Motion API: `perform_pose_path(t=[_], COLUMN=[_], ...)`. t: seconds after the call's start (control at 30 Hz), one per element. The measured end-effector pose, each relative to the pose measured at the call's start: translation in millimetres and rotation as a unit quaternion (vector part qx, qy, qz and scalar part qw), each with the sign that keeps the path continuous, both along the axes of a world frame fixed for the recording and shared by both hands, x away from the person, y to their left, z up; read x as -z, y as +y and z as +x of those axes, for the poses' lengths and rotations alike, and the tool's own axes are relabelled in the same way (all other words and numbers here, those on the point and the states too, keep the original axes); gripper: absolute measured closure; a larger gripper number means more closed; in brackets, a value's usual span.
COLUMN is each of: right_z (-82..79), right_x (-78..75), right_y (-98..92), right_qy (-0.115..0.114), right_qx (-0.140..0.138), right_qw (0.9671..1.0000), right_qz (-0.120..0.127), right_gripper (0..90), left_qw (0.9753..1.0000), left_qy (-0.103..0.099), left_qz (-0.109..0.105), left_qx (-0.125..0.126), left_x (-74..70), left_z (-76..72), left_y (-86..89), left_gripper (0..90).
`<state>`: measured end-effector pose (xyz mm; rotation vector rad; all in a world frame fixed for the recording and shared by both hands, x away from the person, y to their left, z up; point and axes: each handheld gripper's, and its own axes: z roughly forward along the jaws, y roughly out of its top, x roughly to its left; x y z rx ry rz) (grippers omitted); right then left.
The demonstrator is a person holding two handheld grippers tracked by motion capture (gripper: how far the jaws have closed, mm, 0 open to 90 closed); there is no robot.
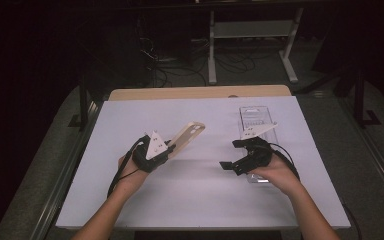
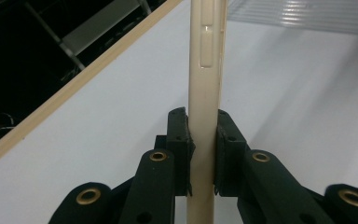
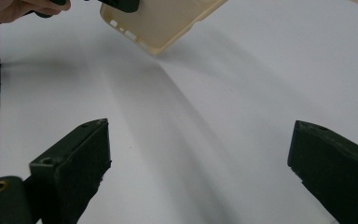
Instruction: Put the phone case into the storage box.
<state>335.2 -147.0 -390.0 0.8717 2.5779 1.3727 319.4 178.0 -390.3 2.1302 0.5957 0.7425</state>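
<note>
The left hand-held gripper (image 1: 167, 148) is clamping a beige phone case (image 1: 186, 135) by its near end, holding it above the white surface (image 1: 190, 195), left of centre. The right hand-held gripper (image 1: 235, 156) is gaping wide over a clear plastic box (image 1: 256, 119). The case is looking light, thin and bendy, best pinched along its rim. The left gripper view is showing its side buttons; the right gripper view, its hollow inside.

The left claw (image 1: 169, 148) sits at the counter's (image 1: 190, 200) left half with the phone case (image 1: 186, 137) between its jaws, reaching up and away from it. The right claw (image 1: 232, 154) is well apart to its right, the clear tray (image 1: 256, 118) lying just behind it on the counter
</note>
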Motion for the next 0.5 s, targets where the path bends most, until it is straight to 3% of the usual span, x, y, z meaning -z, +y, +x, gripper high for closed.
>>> perform_pose_path(t=[0.2,0.27,0.33,0.47,0.5], right_z=[-0.1,0.0,0.0,0.0,0.0], right_x=[0.0,-0.1,0.0,0.1,0.1], right_y=[0.2,0.1,0.1,0.3,0.4], right_qy=[0.001,0.002,0.002,0.001,0.001], right_qx=[0.001,0.001,0.001,0.001,0.002], right_qw=[1.0,1.0,1.0,1.0,1.0], right_qz=[0.0,0.0,0.0,-0.001,-0.001], right_gripper=[5.2,5.2,5.2,5.2,5.2], left_qw=[0.9994,0.998,0.9969,0.9942,0.9941], left_qy=[0.024,0.036,0.046,0.064,0.07], left_qz=[-0.025,-0.052,-0.065,-0.086,-0.083], left_qx=[0.002,-0.001,-0.002,-0.007,-0.01], left_x=[-2.3,-2.5,-3.2,-4.4,-5.0], left_z=[3.7,5.3,6.6,8.7,9.1], left_y=[3.8,5.0,6.8,10.2,11.6], left_gripper=[79.3,79.3,79.3,79.3,79.3])
